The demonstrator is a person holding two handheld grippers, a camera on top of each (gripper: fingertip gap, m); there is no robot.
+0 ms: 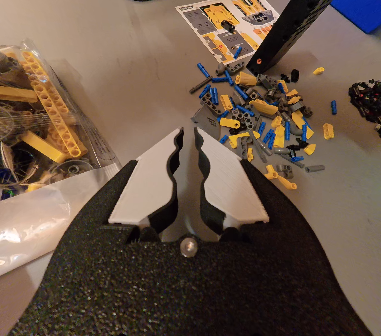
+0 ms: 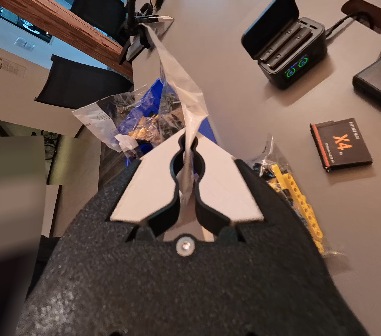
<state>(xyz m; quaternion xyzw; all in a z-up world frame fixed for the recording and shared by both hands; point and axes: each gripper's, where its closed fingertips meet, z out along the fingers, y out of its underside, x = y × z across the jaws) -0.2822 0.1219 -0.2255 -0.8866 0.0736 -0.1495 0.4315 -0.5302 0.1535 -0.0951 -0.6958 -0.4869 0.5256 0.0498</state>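
1. The right tongs [image 2: 188,140] are pressed together on a crumpled strip of clear, whitish plastic bag [image 2: 181,87]. The strip runs between the fingers and streams straight ahead of the tips, its long axis in line with the tongs.
2. Beyond the right tips, to their left, a clear bag of yellow and dark parts [image 2: 132,120] sits in a blue bin [image 2: 208,128]. Just right of the fingers lies another clear bag with a yellow holed beam [image 2: 296,198] on the grey table [image 2: 237,99].
3. The left tongs [image 1: 188,130] are slightly spread and hold nothing, hovering over the table.
4. A scattered heap of small blue, yellow and grey plastic building pieces [image 1: 263,115] lies just ahead of the left tips, to their right. The nearest piece, a grey curved panel [image 1: 206,122], sits just beside the right fingertip.
5. A clear bag of yellow beams [image 1: 41,115] lies well to the left of them.
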